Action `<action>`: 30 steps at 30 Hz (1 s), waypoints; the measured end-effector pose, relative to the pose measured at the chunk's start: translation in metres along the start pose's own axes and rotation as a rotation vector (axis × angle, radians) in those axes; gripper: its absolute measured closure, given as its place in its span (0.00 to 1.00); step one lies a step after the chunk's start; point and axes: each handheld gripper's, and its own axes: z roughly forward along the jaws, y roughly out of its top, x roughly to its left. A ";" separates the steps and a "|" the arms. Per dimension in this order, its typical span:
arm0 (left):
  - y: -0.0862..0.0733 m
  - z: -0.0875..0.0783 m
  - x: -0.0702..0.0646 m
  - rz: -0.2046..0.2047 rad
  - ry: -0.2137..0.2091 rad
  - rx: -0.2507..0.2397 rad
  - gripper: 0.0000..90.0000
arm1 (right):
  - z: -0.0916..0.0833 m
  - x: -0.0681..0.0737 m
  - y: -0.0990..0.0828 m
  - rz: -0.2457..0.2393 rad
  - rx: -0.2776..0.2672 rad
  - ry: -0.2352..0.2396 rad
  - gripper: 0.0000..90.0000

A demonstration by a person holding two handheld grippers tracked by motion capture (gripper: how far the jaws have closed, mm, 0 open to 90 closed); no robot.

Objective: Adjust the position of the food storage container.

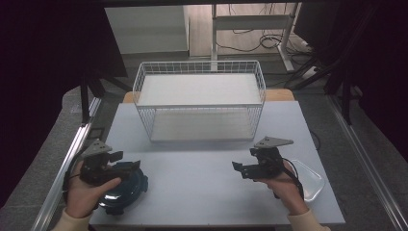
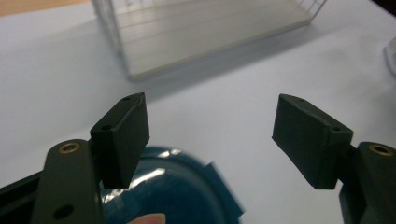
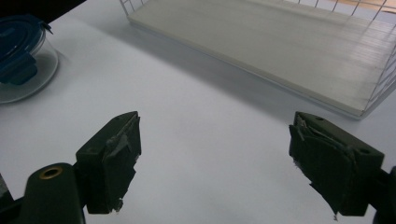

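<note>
Sitting at the near left corner of the tabletop (image 1: 207,178), the blue-lidded container (image 1: 126,188) is a round clear tub with a dark blue clip lid; in the right gripper view it shows at the upper left (image 3: 21,56), its glass wall resting on the white surface. The left claw (image 1: 126,160) hovers right over it, the person's left hand (image 1: 86,195) wrapped around the tool body and partly covering the lid from above. In the left gripper view the claw (image 2: 212,140) is released: its two black jaws stand wide apart with bare tabletop between them, and the blue lid (image 2: 173,191) lies below and just behind the left jaw, not pinched by either pad. A fingertip shows at the bottom edge of that view.

Well apart, on the right half of the tabletop, the right claw (image 1: 240,168) points toward the middle, held by the right hand (image 1: 284,185). It is released too; in the right gripper view (image 3: 215,161) its worn pads gape wide over empty white surface. Just beside that hand, at the right edge, lies a clear shallow lid or tray (image 1: 310,180).

Farther back, centred on the tabletop, stands a white wire basket (image 1: 199,67) with a pale board as its floor.
</note>
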 end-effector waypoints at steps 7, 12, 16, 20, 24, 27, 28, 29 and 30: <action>-0.033 -0.011 0.033 -0.082 0.093 0.055 0.36 | 0.004 0.004 -0.002 -0.011 0.015 0.010 0.19; -0.054 -0.013 0.050 -0.134 0.134 0.075 0.45 | 0.006 0.004 -0.003 -0.012 0.020 0.006 0.19; -0.065 -0.023 0.061 -0.156 0.156 0.080 0.53 | 0.008 0.004 -0.003 -0.016 0.026 0.001 0.19; -0.081 -0.032 0.070 -0.166 0.178 0.111 0.64 | 0.009 0.005 -0.003 -0.020 0.030 0.000 0.18; -0.096 -0.038 0.077 -0.186 0.163 0.157 0.84 | 0.010 0.005 -0.004 -0.020 0.039 -0.004 0.18; -0.110 -0.038 0.078 -0.201 0.132 0.204 0.97 | 0.010 0.006 -0.003 -0.023 0.042 -0.007 0.19; -0.110 -0.038 0.078 -0.201 0.132 0.204 0.99 | 0.010 0.006 -0.003 -0.023 0.042 -0.007 0.19; -0.114 -0.036 0.076 -0.200 0.122 0.223 0.99 | 0.010 0.006 -0.003 -0.021 0.042 -0.007 0.18; -0.117 -0.033 0.075 -0.197 0.114 0.239 1.00 | 0.010 0.006 -0.003 -0.022 0.042 -0.007 0.18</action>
